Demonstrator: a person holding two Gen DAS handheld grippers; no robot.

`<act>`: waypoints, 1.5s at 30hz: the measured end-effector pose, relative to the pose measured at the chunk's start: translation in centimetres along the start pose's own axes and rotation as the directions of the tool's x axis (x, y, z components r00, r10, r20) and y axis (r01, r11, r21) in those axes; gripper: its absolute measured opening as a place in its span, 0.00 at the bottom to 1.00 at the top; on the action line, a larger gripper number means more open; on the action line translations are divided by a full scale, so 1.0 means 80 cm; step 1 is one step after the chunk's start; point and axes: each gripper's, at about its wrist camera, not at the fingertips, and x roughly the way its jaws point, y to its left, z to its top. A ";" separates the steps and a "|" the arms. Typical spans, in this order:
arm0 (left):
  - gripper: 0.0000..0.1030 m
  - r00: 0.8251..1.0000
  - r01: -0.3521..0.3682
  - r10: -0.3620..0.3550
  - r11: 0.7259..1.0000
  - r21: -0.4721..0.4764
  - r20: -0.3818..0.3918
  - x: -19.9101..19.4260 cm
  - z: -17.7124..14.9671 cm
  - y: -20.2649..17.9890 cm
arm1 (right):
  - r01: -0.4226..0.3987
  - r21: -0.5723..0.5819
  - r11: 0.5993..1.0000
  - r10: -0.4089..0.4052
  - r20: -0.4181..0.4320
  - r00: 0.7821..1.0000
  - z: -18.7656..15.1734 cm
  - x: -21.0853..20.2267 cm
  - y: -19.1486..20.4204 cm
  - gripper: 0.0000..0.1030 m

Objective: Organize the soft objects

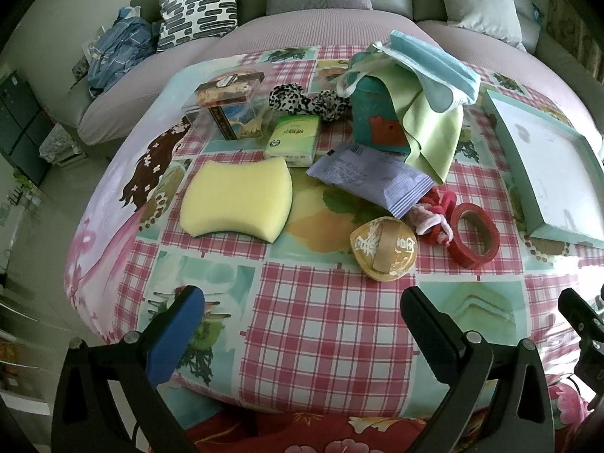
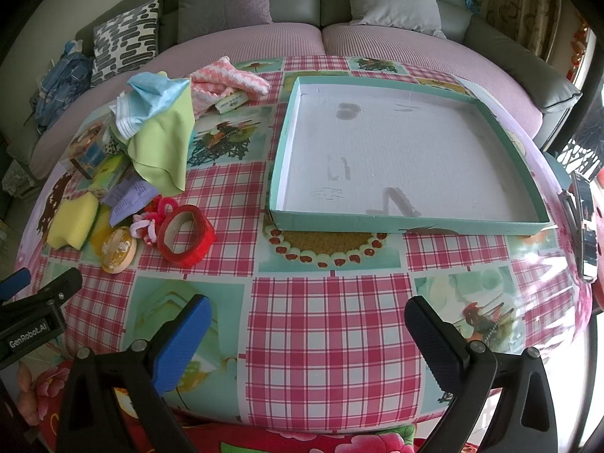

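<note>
Both grippers hang over the near table edge with fingers spread wide and nothing between them: the left gripper at the bottom of its view, the right gripper likewise.

Soft things lie piled ahead of the left one. A yellow sponge sits centre-left, on its own and easiest to take. At upper right a green cloth and a blue cloth drape over a teal box; pulling either could tip that box. A leopard scrunchie lies behind a tissue pack.

Hard items are mixed in: red tape and a golden disc at left in the right view could get swept along.

The tray, empty, fills the upper right; a pink knit lies just beyond its far left corner.
</note>
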 end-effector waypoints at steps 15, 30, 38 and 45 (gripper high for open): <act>1.00 1.000 -0.002 0.002 1.000 0.001 -0.001 0.000 -0.001 -0.001 | 0.002 -0.001 1.000 -0.002 -0.001 1.000 -0.001 0.001 -0.001 1.00; 1.00 1.000 0.018 -0.018 1.000 -0.014 -0.008 0.001 0.000 0.003 | -0.001 -0.004 1.000 0.001 -0.002 1.000 -0.002 0.001 -0.001 1.00; 1.00 0.998 0.062 -0.062 0.998 -0.031 -0.006 0.006 0.021 0.033 | -0.086 -0.004 0.996 0.086 -0.013 0.996 0.007 -0.004 0.001 1.00; 1.00 0.992 0.123 -0.123 0.986 -0.111 0.005 0.017 0.054 0.092 | -0.127 -0.080 0.989 0.125 -0.029 0.992 0.037 -0.003 0.035 1.00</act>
